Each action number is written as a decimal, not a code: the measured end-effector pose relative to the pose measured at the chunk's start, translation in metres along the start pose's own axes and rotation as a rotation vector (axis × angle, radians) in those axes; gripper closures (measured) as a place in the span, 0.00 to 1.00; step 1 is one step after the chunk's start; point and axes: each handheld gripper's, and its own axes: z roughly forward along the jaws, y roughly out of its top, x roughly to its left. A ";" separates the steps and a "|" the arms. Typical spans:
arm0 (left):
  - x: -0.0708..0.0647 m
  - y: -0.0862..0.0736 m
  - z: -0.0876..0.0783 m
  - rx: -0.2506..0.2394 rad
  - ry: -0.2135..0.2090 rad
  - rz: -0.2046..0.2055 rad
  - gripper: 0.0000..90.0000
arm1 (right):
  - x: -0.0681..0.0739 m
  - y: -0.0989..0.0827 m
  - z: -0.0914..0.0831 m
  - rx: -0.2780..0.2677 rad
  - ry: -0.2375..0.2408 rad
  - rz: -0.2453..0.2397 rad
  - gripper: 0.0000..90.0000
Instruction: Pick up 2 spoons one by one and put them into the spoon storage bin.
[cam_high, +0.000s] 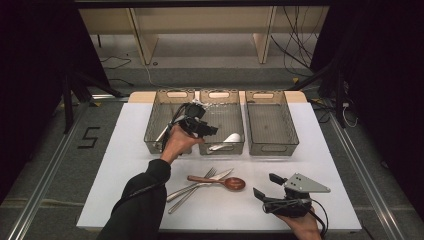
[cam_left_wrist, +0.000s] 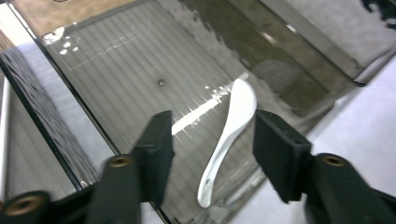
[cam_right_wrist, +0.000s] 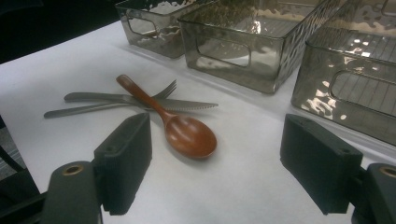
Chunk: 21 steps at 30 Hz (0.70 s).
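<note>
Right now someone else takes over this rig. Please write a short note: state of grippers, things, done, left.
Left gripper: open above the middle bin, nothing held.
Right gripper: open, empty, low over the table near the wooden spoon.
Done: white spoon lies in the middle bin.
Left: wooden spoon, fork and knife lie crossed on the table, probably to be sorted into the bins.

White table (cam_high: 125, 200) with three bins and loose cutlery.
Bins (cam_high: 271, 120) stand in a row along the far edge; near the front edge lie a fork (cam_high: 192, 187), a knife (cam_high: 200, 184) and a wooden spoon (cam_high: 220, 181), apparently crossing one another.
</note>
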 end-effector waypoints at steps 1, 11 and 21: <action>-0.001 0.000 -0.003 -0.001 -0.010 0.008 0.45 | 0.000 0.000 0.000 0.004 -0.001 0.001 0.29; -0.014 -0.020 -0.030 0.013 -0.078 0.079 0.30 | 0.000 0.000 0.000 0.005 -0.001 0.003 0.29; -0.027 -0.064 -0.033 0.105 -0.083 0.162 0.30 | 0.002 0.000 0.000 0.008 -0.002 0.003 0.29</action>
